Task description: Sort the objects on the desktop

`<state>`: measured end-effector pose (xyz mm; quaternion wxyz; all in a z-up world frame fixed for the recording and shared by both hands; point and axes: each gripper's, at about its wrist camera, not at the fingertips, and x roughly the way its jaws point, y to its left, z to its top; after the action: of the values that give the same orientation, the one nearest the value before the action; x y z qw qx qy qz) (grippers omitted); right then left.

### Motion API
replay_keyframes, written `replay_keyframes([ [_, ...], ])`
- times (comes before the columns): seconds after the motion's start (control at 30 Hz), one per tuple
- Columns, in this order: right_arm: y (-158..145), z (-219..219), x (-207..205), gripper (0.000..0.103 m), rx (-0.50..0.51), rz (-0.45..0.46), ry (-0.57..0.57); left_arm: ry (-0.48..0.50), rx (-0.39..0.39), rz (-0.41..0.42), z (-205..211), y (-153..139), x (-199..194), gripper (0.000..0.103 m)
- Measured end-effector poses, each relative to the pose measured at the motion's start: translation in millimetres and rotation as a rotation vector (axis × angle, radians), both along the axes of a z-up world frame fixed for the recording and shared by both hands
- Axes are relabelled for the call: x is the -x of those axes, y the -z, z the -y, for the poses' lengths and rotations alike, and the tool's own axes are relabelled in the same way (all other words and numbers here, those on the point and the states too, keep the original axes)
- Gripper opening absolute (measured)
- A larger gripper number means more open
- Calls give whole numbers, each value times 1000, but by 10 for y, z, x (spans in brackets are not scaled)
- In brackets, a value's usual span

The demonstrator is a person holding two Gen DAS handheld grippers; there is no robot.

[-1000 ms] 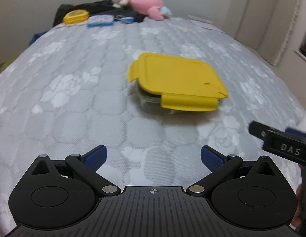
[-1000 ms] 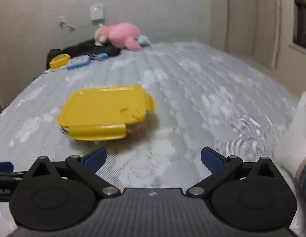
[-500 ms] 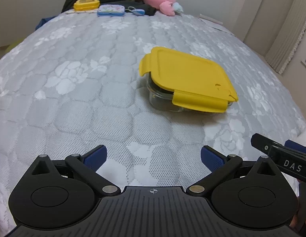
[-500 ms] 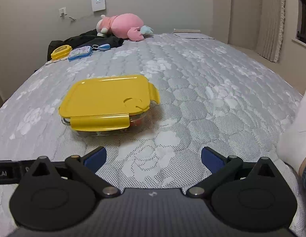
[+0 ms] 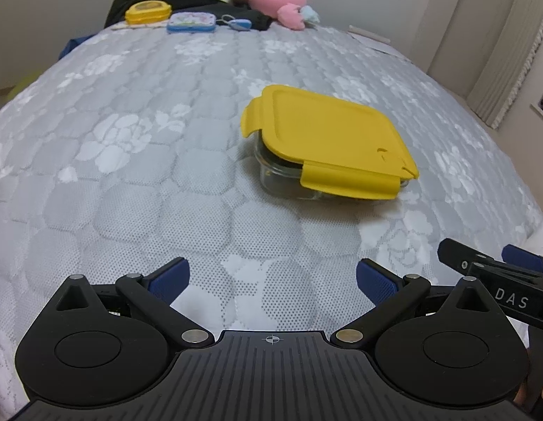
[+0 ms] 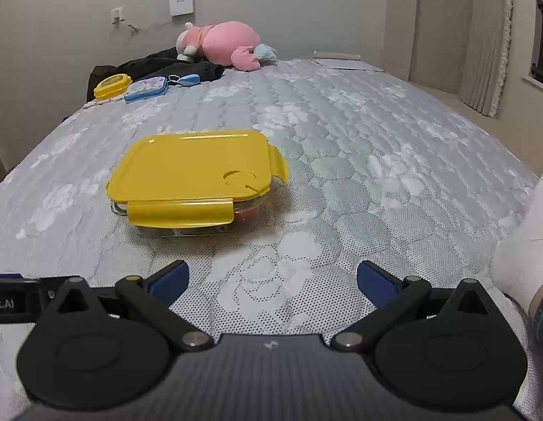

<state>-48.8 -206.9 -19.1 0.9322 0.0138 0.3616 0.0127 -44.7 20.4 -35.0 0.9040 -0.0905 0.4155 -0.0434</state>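
Item: rectangular clear glass food container with a yellow snap-on plastic lid, standing mid-mattress on the grey quilted floral mattress cover. Contents dark and partly reddish through the glass; not identifiable. The near long latch flap is folded down over the rim; the short-end flap sticks outward and looks unlatched.

Left gripper: blue-padded fingers spread wide, holding nothing, near edge of the mattress, container ahead and to its right. Right gripper: fingers likewise spread and empty, container ahead and to its left. The two grippers sit just beside each other, both apart from the container.

Risks, as judged:
- Glass base on a soft, yielding surface; a one-sided push likely tips or slides it instead of seating a grip.
- Lid seemingly only part-latched; lifting by the lid alone could pull it free and drop the base.
- Smooth glass walls may slip between the pads.
- Grippers close together; they could foul each other when both converge.

Surroundings, far end: pink plush toy on a black garment; small yellow lidded box; pale blue patterned tin; small blue key fob. Near right: a person's white-socked foot.

Obstructions: none between grippers and container; the foot crowds the right gripper's outer side.
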Motion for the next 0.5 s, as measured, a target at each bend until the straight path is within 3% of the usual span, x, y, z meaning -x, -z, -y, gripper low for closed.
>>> replay_keyframes([
  [0.5, 20, -36, 25, 103, 8, -11, -5, 8, -17, -7, 43, -1, 0, 103],
])
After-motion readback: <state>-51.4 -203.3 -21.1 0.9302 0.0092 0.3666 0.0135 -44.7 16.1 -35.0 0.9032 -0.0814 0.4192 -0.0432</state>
